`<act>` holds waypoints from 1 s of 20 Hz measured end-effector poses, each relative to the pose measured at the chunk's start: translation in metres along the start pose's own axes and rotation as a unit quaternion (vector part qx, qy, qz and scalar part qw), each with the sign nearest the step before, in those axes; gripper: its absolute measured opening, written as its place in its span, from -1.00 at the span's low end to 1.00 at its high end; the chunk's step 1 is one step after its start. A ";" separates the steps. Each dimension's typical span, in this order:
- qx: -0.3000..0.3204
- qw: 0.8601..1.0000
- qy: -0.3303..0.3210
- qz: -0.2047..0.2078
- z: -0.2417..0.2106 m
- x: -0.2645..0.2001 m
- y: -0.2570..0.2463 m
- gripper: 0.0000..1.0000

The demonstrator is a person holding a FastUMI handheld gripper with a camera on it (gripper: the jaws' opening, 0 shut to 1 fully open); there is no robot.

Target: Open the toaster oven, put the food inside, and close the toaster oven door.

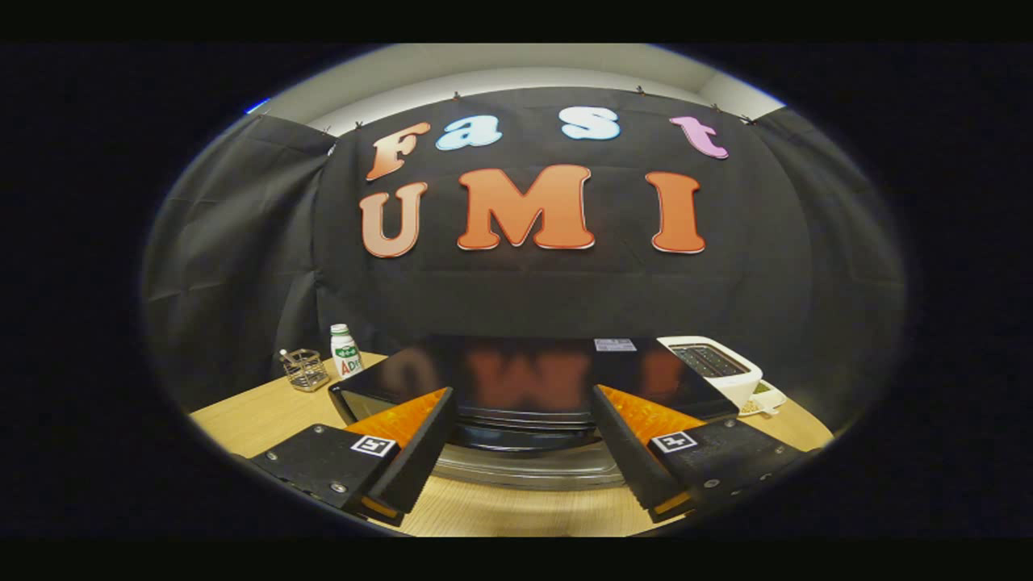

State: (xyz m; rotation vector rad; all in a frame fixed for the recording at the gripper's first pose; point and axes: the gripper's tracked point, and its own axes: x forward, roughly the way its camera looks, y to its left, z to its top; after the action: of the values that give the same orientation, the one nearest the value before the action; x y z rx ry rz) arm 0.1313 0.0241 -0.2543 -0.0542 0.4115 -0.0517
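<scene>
Right, the claw (524, 452) is spread wide here, its two fingers (416, 452) set far apart with nothing gripped between them. Straight ahead, framed in that gap, sits the toaster oven (524, 387), a dark glossy box whose shiny top throws back a blurred reflection of the booth wall. Its front edge and a curved glassy strip sit just beyond the fingertips, low between them, and the door looks shut from here, though the angle is steep and I can't be certain. The oven rests on a pale wooden surface (242, 415), which runs on under the claw as well.

Off beyond the left finger, well clear of the oven, stands a small white bottle (345, 351) with a green cap, upright, and just beside it a little wire basket (305, 369). Over on the other side, beyond the right finger and close to the oven's far corner, there's a white slot toaster (714, 367), with a small pale tray (767, 399) tucked against it.
</scene>
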 end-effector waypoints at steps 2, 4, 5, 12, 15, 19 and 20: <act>-0.006 1.000 -0.005 -0.007 0.002 0.000 -0.001 0.99; -0.002 1.000 -0.004 -0.010 -0.002 -0.004 -0.002 0.95; 0.003 1.000 -0.009 -0.010 -0.002 -0.008 -0.001 0.97; -0.008 1.000 -0.008 0.012 -0.020 -0.053 0.012 0.87; -0.024 0.999 0.014 0.029 -0.044 -0.083 0.015 0.88; -0.031 0.996 0.055 0.057 -0.079 -0.113 0.021 0.87; -0.027 0.996 0.064 0.064 -0.086 -0.118 0.020 0.88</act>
State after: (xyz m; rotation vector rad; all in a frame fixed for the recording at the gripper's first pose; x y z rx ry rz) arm -0.0107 0.0480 -0.2874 -0.0775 0.5432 0.0820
